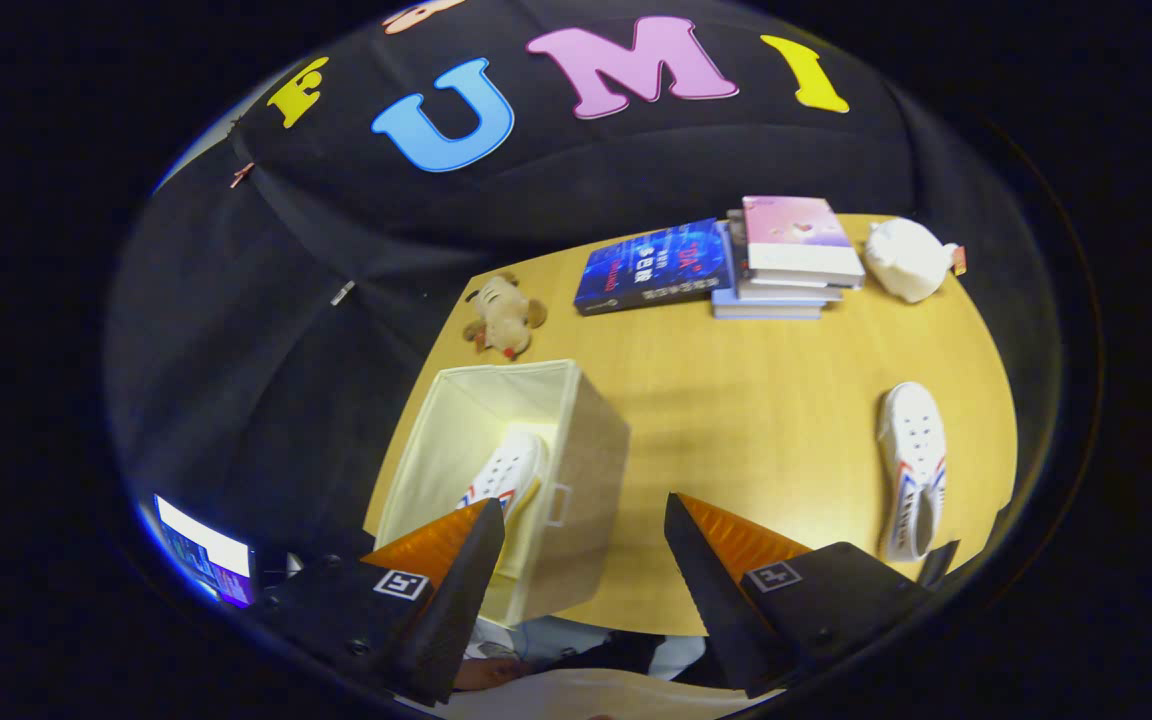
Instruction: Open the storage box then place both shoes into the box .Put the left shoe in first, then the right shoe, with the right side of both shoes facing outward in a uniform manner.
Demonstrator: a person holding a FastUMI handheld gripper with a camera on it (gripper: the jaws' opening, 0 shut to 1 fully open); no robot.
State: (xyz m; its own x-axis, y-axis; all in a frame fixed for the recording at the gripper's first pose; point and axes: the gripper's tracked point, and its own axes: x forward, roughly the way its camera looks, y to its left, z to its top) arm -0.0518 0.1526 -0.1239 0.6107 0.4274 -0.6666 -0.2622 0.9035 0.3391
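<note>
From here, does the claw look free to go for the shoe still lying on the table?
Probably yes: the claw is open and holds nothing, and only bare table lies between it and the shoe.

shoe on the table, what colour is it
White with red and blue side stripes, shoe on the table, gripper view; gripper open.

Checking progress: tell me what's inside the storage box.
One white shoe lies inside the open storage box; its heel end is covered by the open gripper's finger.
</note>
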